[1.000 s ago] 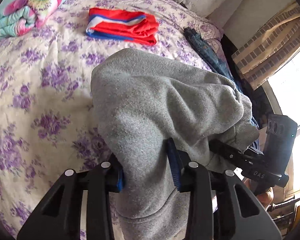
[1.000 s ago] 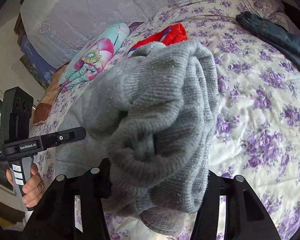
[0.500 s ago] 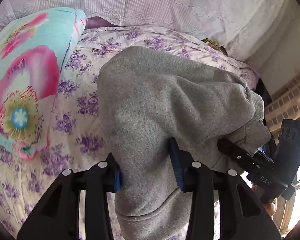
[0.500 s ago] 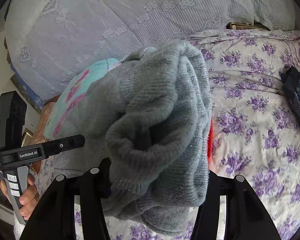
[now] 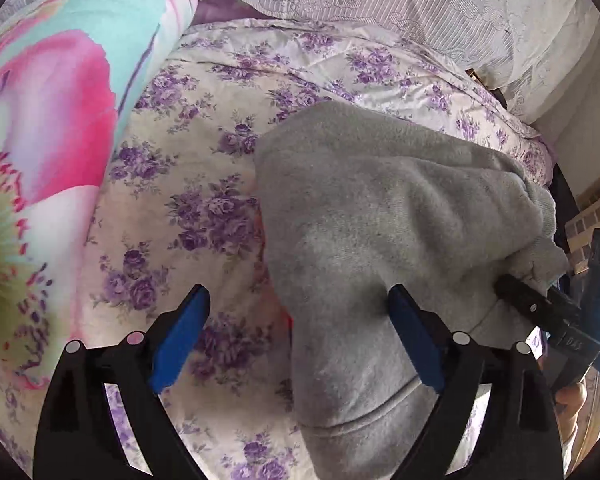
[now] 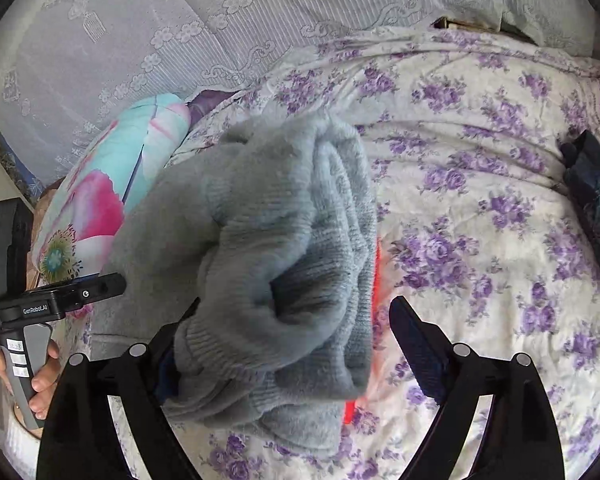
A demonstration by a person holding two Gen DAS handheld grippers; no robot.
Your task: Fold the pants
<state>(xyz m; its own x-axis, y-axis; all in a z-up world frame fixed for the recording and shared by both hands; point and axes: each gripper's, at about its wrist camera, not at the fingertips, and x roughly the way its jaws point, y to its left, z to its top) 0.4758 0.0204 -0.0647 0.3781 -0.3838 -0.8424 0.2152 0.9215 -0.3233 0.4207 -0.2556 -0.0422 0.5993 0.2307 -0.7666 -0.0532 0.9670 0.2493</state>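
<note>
The folded grey pants (image 5: 380, 216) lie bunched on the floral bedspread (image 5: 204, 184), on top of a red garment of which only a sliver (image 6: 376, 268) shows. My left gripper (image 5: 296, 336) is opening around one end of the bundle; its left pad stands clear of the cloth and the right pad is beside it. My right gripper (image 6: 292, 344) is opening too, with the ribbed end of the pants (image 6: 284, 240) between its jaws. Its right finger is apart from the fabric and its left finger is mostly hidden behind it.
A rolled quilt (image 5: 48, 132) with a big pink flower lies at the left, close to the pants. Dark jeans (image 6: 592, 188) lie at the bed's right edge. A lace-covered headboard (image 6: 180, 20) rises behind. A hand (image 6: 44, 376) holds the left gripper's handle.
Both grippers carried the grey pants across the bed toward the headboard and the flowered quilt. Their jaws, shut on the pants before, now stand spread wide.
</note>
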